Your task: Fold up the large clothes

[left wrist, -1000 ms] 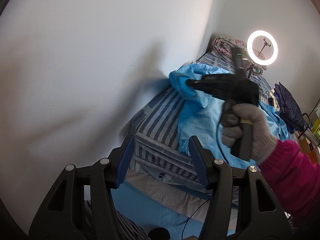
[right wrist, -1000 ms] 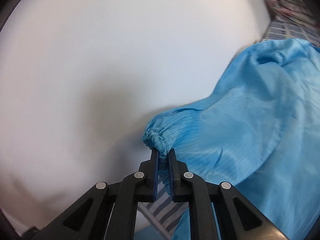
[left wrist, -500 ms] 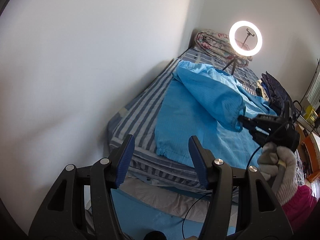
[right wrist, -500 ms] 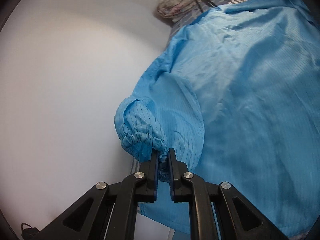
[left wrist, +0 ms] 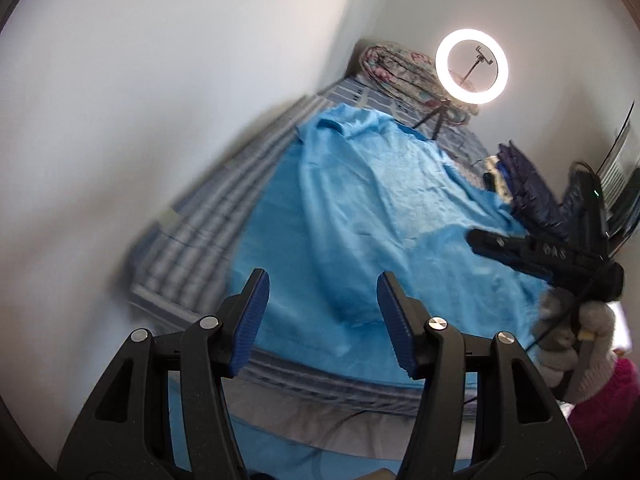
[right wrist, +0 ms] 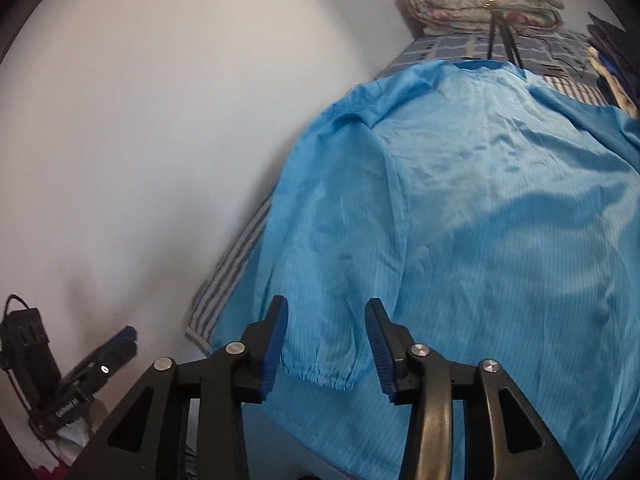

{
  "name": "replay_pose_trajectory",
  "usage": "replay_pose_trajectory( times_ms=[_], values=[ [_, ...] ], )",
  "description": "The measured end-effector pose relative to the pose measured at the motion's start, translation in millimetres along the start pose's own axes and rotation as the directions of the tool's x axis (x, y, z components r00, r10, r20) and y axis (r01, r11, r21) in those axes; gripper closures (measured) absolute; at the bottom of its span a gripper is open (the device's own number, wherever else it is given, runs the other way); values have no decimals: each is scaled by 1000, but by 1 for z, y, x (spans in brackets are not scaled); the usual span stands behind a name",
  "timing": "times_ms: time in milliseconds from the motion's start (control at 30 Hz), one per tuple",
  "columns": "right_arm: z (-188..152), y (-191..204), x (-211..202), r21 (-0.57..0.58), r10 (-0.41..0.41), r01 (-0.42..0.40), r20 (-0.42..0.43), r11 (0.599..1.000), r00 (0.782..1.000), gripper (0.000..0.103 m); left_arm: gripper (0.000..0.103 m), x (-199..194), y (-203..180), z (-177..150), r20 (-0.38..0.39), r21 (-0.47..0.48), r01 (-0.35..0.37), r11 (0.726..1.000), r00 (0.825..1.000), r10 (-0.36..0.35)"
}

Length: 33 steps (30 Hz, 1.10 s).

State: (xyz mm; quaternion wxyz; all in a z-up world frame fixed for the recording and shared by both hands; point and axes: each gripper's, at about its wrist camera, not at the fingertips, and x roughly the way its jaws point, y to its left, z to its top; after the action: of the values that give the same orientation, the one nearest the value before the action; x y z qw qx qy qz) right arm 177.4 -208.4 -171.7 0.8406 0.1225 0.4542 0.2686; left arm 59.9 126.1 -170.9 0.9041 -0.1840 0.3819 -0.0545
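Note:
A large light-blue garment [left wrist: 372, 208] lies spread on a striped bed [left wrist: 208, 224], one sleeve folded in over the body; its elastic cuff [right wrist: 320, 376] rests near the bed's front edge. My right gripper [right wrist: 326, 344] is open and empty just above that cuff. In the left wrist view it [left wrist: 480, 240] shows at the right, held by a gloved hand. My left gripper [left wrist: 322, 316] is open and empty, hovering over the garment's near hem. It shows at the lower left of the right wrist view [right wrist: 116, 348].
A white wall [left wrist: 140, 100] runs along the bed's left side. A lit ring light on a tripod [left wrist: 472, 66] and a rolled floral quilt [left wrist: 400, 64] stand at the bed's far end. Dark clothes [left wrist: 524, 192] pile at the right edge.
My right gripper carried the sleeve cuff from near the wall across onto the garment, then opened and let it go. The left gripper stayed open and tilted toward the bed.

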Motion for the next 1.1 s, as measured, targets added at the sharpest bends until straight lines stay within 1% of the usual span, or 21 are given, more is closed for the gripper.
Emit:
replay_pose_trajectory(
  times_ms=[67,100,133,200,300,367,433,467,500,533,567,667,733,800,833,900,967,1000,1033,1067,1100],
  values=[
    [21,2,7,-18,4,-4,0,1000,1000,57,45,23,-1,2,-44,-44,30,999,999,-32],
    [34,3,14,-38,1,-1,-1,999,1000,57,45,34,-1,3,-62,-57,22,998,998,-25],
    [40,9,15,-58,-17,16,-6,998,1000,57,45,46,1,5,-77,-67,-1,998,997,-4],
    [58,7,36,-81,-27,24,-31,996,999,57,45,72,10,9,-116,-103,-35,994,993,23],
    [72,8,52,-74,-16,11,-72,997,997,58,45,111,24,12,-194,-186,-27,982,981,-10],
    [76,6,64,-74,-18,11,-97,997,995,58,45,129,31,7,-228,-211,-30,977,973,-19],
    [77,5,71,-73,-21,13,-115,997,993,58,45,143,33,6,-245,-223,-28,975,969,-28],
    [77,3,76,-70,-21,13,-124,997,992,57,52,148,32,6,-246,-227,-28,973,969,-30],
    [77,0,81,-64,-24,16,-132,998,991,58,63,152,32,7,-246,-229,-20,973,969,-38],
    [76,-3,83,-56,-24,17,-138,998,990,57,91,156,32,7,-250,-228,-8,974,967,-51],
    [75,-6,86,-45,-22,15,-144,999,989,57,103,161,32,8,-255,-227,4,974,965,-63],
    [73,-16,94,-16,-19,17,-159,1000,987,57,103,156,32,19,-214,-212,16,977,975,-63],
    [74,-20,96,-9,-21,19,-164,1000,986,57,103,140,30,31,-155,-179,11,984,987,-39],
    [78,-21,97,-16,-25,23,-158,1000,987,58,103,113,25,50,-75,-109,-9,994,997,1],
    [81,-20,96,-22,-27,24,-150,999,988,57,103,101,22,58,-42,-69,-23,997,999,20],
    [89,-16,94,-29,-13,9,-137,1000,991,57,103,70,7,77,47,61,-80,995,996,77],
    [99,-14,89,-21,16,-19,-114,1000,993,52,103,43,-14,87,132,192,-134,972,985,110],
    [105,-13,86,-11,37,-38,-98,999,995,44,103,29,-28,87,174,275,-152,949,979,107],
    [110,-14,83,5,63,-63,-80,998,995,38,103,21,-39,83,193,336,-161,928,976,99],
    [115,-16,80,25,88,-87,-64,996,994,37,103,16,-52,76,196,396,-160,904,977,87],
    [119,-20,78,49,112,-110,-48,993,993,37,103,15,-65,65,178,457,-146,877,981,70]
  ],
)
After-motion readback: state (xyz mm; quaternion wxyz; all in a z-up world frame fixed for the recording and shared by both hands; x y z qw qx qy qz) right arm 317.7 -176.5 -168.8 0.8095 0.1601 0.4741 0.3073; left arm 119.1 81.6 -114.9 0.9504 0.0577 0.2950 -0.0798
